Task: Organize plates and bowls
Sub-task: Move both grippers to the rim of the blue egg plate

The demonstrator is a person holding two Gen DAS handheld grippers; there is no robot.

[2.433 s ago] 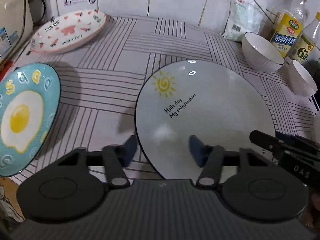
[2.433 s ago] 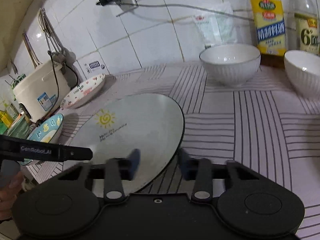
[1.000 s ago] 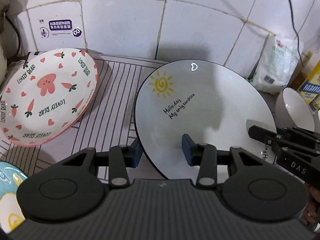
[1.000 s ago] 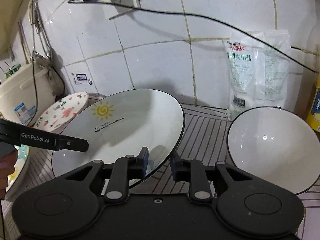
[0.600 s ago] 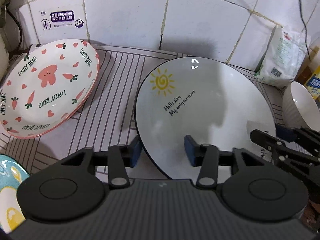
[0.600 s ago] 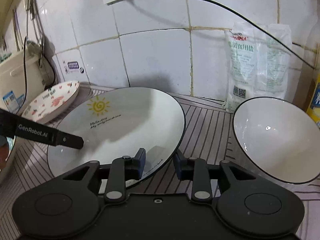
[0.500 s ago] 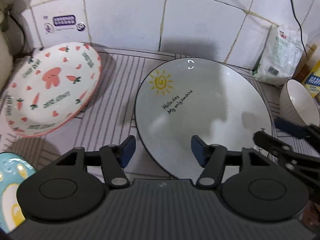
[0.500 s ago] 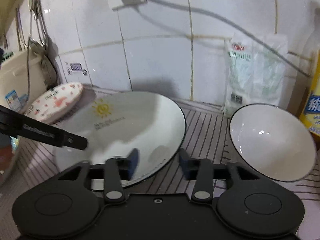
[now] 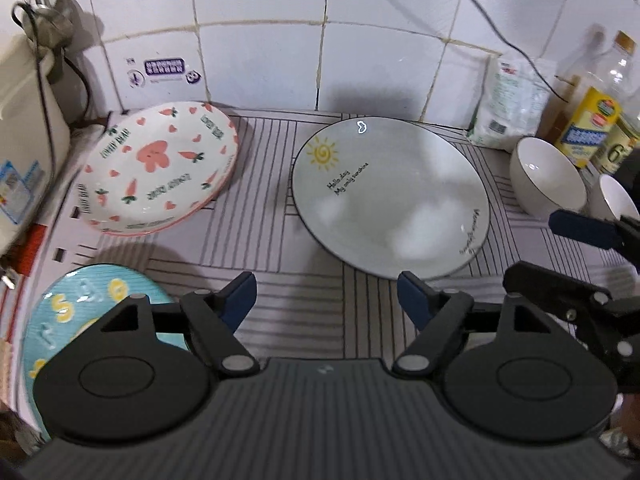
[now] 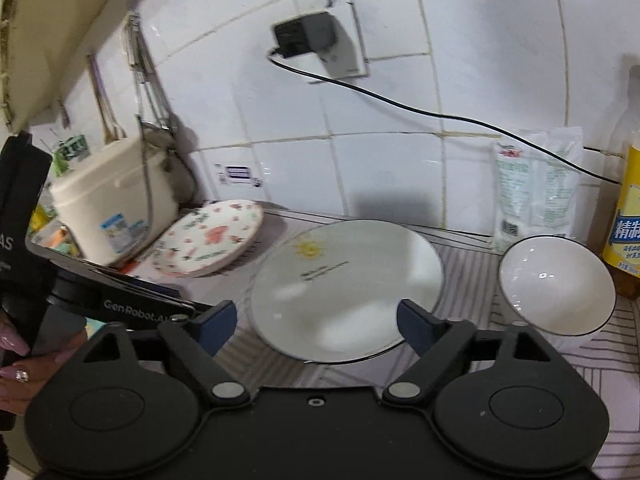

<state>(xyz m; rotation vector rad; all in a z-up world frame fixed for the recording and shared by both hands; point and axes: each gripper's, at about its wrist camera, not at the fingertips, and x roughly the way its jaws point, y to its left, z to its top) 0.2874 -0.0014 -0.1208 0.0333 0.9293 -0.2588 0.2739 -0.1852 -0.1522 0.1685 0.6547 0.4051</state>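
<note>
**White sun plate down, both tongs letting go**

White and glossy, the sun plate (image 9: 390,200) lies flat on the striped surface (image 9: 260,240) near the tiled wall, with the carrot-print plate (image 9: 160,168) propped to its left and a white bowl (image 9: 548,176) just beside its right rim. The left tongs (image 9: 326,300) are opening, nothing between the pads, the plate's near rim just ahead of them. The right tongs (image 10: 316,322) are opening too, with only the plate's near edge showing through the gap and no pad pressing on it. The risk from here looks like a clip: a blue pad catching that rim could skid the plate into the bowl. The egg plate (image 9: 68,320) sits at the surface's near-left edge, under the left tongs, so a careless swing could nudge it off.
</note>
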